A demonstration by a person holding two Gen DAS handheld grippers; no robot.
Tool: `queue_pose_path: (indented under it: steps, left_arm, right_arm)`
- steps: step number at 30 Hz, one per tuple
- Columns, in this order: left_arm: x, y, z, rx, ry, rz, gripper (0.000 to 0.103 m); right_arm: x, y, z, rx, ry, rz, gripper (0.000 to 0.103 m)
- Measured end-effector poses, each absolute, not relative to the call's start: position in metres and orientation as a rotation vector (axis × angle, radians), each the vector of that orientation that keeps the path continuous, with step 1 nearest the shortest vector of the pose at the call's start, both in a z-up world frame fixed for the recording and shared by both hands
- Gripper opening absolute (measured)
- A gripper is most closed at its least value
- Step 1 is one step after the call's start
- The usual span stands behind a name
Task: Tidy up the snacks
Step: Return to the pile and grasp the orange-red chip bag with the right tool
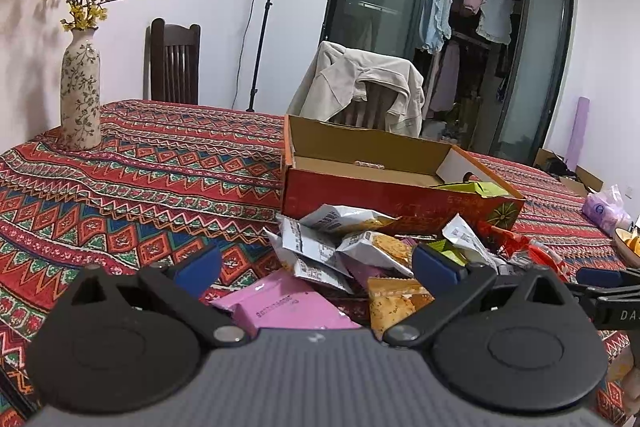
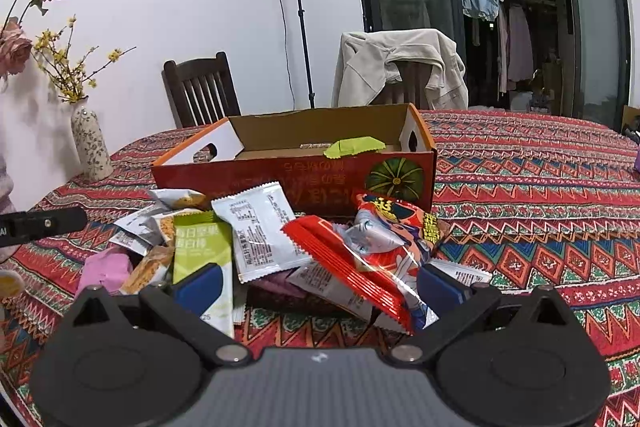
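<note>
A table covered with a red patterned cloth [image 1: 160, 167] filled both views, set in a room with white walls and a dark sliding glass door [image 1: 460, 27] behind which clothes hung. A floral vase [image 1: 80, 95] holding yellow sprigs stood at the table's far left edge, a dark wooden chair [image 1: 174, 63] beyond it, and a second chair draped with a beige jacket [image 1: 360, 87] stood behind the open red cardboard box [image 1: 400, 195]. A lamp stand [image 2: 298, 19] rose against the wall.

The snack packets [image 2: 280, 239] lay heaped on the cloth just in front of the box, touching and overlapping one another: a green bar [image 2: 202, 247], a white sachet [image 2: 260, 231], a red wrapper [image 2: 348, 267], a pink pack [image 1: 280, 307]. One green packet [image 2: 352, 147] was already inside the box, toward its right end as the right wrist camera saw it.

Much of the pile was buried under its own top layer, and the print on the wrappers was too small to read. At the right edge of the left wrist view a bowl-like object [image 1: 630, 247] was cut off, possibly holding something orange.

The left gripper [image 1: 316, 267] hovered low over the left part of the pile, its blue-padded fingers [image 1: 198, 269] spread wide with nothing between them. The right gripper [image 2: 318, 287] was likewise low and level at the near side of the heap, fingers wide apart, the green bar and the red wrapper lying by its tips but not clamped.
</note>
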State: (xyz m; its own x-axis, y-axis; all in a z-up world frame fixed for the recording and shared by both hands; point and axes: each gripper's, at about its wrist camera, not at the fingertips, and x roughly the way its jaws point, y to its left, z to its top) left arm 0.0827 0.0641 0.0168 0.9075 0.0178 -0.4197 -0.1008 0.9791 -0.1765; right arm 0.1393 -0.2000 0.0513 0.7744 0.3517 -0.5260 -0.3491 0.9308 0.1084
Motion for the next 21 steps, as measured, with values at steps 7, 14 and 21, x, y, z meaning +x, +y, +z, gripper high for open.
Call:
queue_pose_path:
  steps: [7, 14, 21]
  left_arm:
    - [0.084, 0.066, 0.015, -0.207, 0.435, 0.066, 0.103]
    - [0.086, 0.067, 0.015, -0.210, 0.435, 0.074, 0.103]
    - [0.087, 0.069, 0.013, -0.213, 0.441, 0.083, 0.103]
  right_arm:
    - [0.152, -0.206, 0.060, 0.006, 0.561, 0.329, 0.103]
    - [0.190, -0.209, 0.071, 0.062, 0.596, 0.293, 0.103]
    - [0.232, -0.207, 0.057, 0.062, 0.716, 0.236, 0.103]
